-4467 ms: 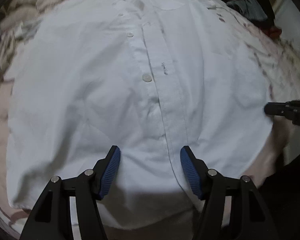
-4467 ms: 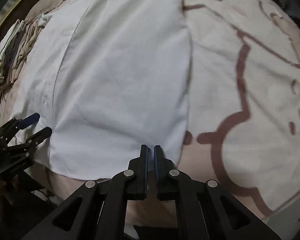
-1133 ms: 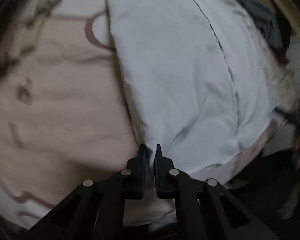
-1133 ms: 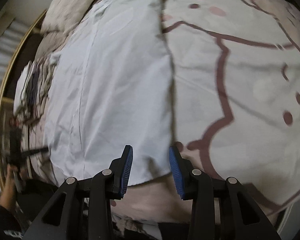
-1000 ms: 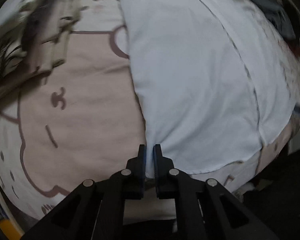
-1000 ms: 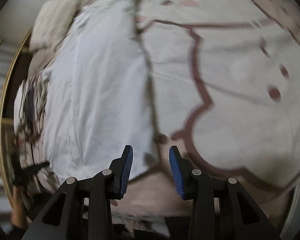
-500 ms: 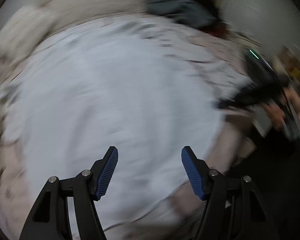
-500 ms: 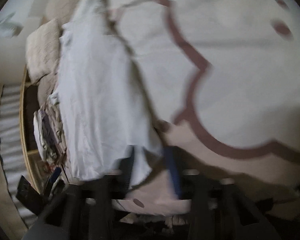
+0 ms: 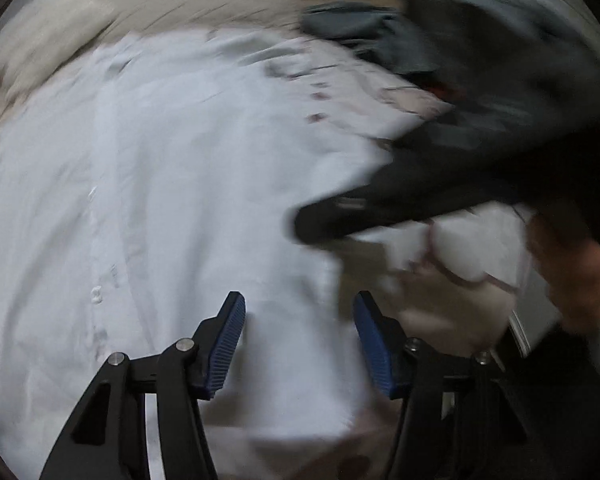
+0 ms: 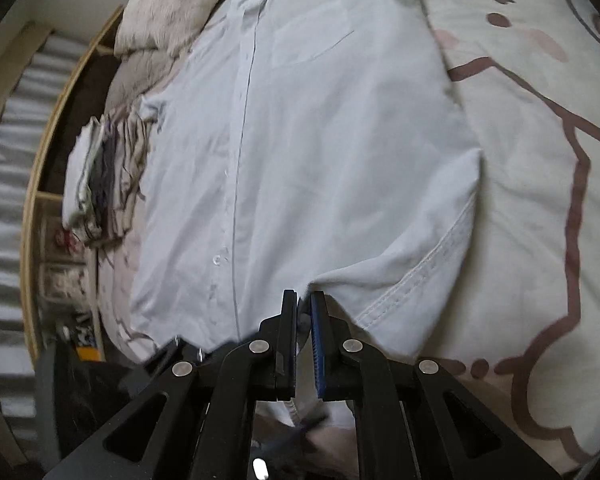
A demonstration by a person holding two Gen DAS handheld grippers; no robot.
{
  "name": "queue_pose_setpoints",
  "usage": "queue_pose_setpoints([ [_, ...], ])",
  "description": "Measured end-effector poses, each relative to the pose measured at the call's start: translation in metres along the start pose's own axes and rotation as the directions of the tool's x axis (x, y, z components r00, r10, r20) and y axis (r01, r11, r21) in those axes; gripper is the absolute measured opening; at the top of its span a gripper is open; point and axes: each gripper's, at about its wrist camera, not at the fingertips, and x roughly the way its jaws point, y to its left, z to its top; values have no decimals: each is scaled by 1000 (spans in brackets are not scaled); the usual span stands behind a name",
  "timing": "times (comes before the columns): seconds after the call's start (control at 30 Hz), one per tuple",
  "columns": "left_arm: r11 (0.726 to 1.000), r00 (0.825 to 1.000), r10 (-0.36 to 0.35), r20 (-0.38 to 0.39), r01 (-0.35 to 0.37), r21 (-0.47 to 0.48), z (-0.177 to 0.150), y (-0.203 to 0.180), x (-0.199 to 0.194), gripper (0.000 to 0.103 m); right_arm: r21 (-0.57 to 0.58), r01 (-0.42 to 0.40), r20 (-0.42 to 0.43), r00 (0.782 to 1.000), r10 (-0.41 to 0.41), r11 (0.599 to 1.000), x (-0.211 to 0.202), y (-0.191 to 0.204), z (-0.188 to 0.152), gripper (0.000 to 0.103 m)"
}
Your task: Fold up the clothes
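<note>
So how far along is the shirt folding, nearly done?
Not nearly. The white shirt lies spread buttoned-side up on the bed cover. One fold is in hand: the right tool pinches the shirt's corner, lifted so the hem curls over. The left tool hovers open above the cloth. The remaining folds are left.

Left wrist view motion-blurred: black right gripper (image 9: 340, 216) smeared, jaws unreadable there. Dark grey crumpled garment (image 9: 364, 32) indistinct. Folded striped fabric stack (image 10: 104, 176) too small to identify.
</note>
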Motion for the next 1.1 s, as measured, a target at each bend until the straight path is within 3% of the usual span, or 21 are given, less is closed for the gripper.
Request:
queue_pose_setpoints([
  [0.1, 997, 999, -9, -33, 6, -79, -2, 20, 13, 52, -34, 45, 38, 998, -44, 998, -9, 2, -5, 10],
  [0.13, 995, 999, -17, -34, 14, -95, -3, 24, 15, 49, -65, 70, 75, 995, -65, 995, -18, 6, -11, 21],
  [0.17, 995, 999, -25, -24, 22, -99, -4, 26, 14, 49, -92, 102, 112, 990, -91, 991, -26, 9, -16, 50],
  [0.23, 994, 999, -36, -13, 34, -102, -4, 27, 12, 49, -159, 214, 218, 960, -177, 964, -44, 20, -31, 77],
  [0.27, 994, 999, -42, -12, 41, -104, -5, 28, 10, 49, -211, 294, 277, 933, -231, 932, -49, 28, -41, 77],
  [0.33, 992, 998, -59, -12, 57, -113, -5, 31, 5, 49, -320, 458, 368, 867, -336, 829, -51, 44, -63, 77],
  [0.43, 990, 997, -73, -3, 72, -122, -7, 36, -9, 49, -448, 566, 358, 823, -442, 692, -26, 52, -91, 77],
  [0.53, 989, 998, -66, 7, 67, -133, -6, 41, -16, 49, -511, 633, 324, 769, -551, 582, 5, 48, -103, 77],
  [0.67, 990, 1000, -10, -7, 9, -141, -7, 50, -15, 49, -480, 743, 351, 650, -674, 466, 32, 30, -93, 77],
  [0.73, 990, 999, 22, -37, -27, -138, -11, 53, -8, 49, -424, 780, 349, 610, -712, 460, 26, 21, -87, 77],
  [0.77, 990, 998, 39, -52, -46, -136, -13, 54, -5, 49, -392, 780, 328, 615, -717, 488, 19, 16, -83, 77],
  [0.97, 993, 993, 105, -60, -107, -42, -17, 44, -2, 49, -191, 640, 101, 767, -634, 744, -34, -30, -62, 77],
  [1.03, 993, 992, 112, -56, -114, -27, -19, 44, -3, 49, -132, 597, 43, 801, -597, 791, -46, -45, -58, 77],
  [1.1, 994, 993, 102, -52, -103, -33, -19, 44, -6, 49, -75, 591, 51, 806, -589, 803, -63, -54, -54, 77],
])
